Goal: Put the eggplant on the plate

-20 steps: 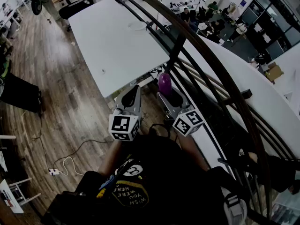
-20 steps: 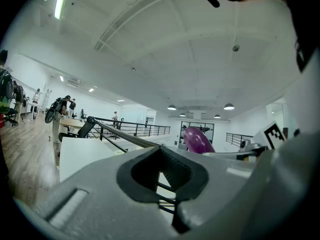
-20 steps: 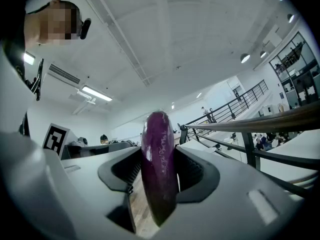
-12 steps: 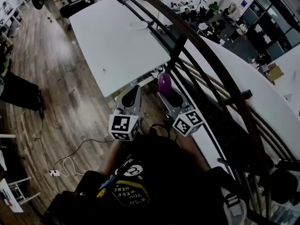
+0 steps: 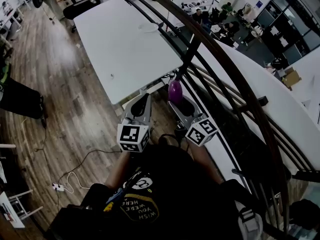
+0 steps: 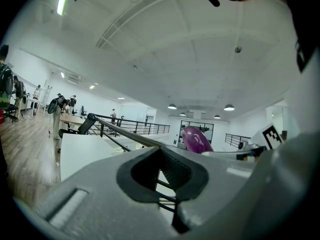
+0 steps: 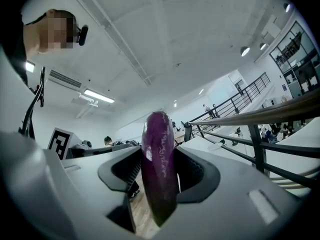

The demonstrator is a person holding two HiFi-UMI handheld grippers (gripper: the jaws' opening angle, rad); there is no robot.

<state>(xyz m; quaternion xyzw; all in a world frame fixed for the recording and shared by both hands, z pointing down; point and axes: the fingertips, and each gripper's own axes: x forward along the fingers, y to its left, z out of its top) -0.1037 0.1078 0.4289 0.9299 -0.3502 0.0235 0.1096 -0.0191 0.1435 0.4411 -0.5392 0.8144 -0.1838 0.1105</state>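
We have the eggplant (image 7: 159,164) in the right gripper (image 5: 179,104). The jaws are spread wide around its lower half, so it stands upright between the pads, with its rounded top rising above them and its tip hanging below. We judge it to be light and fairly stiff. The skin is glossy and smooth and the body tapers, so it could slide or pivot in the pads if we tilt it sharply. The thick middle looks like the safest place to hold it, and a level carry should keep it seated. It seems unlikely to bruise under a gentle squeeze, though a drop onto the floor (image 5: 60,99) would do it no good.

Just to the left, the left gripper (image 5: 142,101) is empty, its jaws a little apart with nothing between them.

Ahead of both grippers is the near edge of the white desk (image 5: 125,44), with its corner close in front of the eggplant. To the right of the right gripper, the dark railing (image 5: 210,49) runs forward alongside the desk, so room is tight on that side and open to the left.

The plate (image 5: 148,27) sits well ahead, near the desk's far railing-side edge. The bare desk before it gives us a free path over the top.
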